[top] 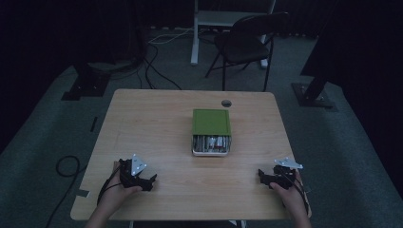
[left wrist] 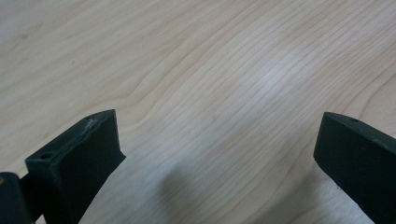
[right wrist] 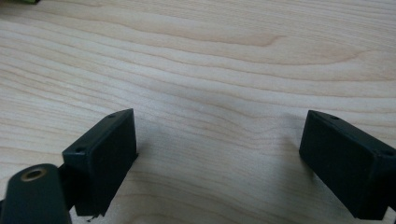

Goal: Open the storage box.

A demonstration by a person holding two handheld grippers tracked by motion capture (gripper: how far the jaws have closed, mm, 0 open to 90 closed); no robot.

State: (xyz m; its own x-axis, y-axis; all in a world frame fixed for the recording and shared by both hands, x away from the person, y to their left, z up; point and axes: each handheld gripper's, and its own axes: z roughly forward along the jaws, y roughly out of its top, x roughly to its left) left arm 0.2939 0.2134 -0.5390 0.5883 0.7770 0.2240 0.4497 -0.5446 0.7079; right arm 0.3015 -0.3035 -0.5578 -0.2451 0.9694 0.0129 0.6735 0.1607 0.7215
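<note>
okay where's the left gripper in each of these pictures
High view: left gripper sits lower left on the wooden table, in the person's hand.
Left gripper view: its own open jaws rise from the bottom corners.
Right gripper view: not in it.
Shared landmark: the wooden table's grain.

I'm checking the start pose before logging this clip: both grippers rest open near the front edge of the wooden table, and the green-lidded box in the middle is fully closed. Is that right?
Not quite. The green-lidded box is partly open: the high view shows its green lid slid back, with items visible at its near end. The rest holds: the left gripper and right gripper rest open near the front edge of the wooden table.
</note>
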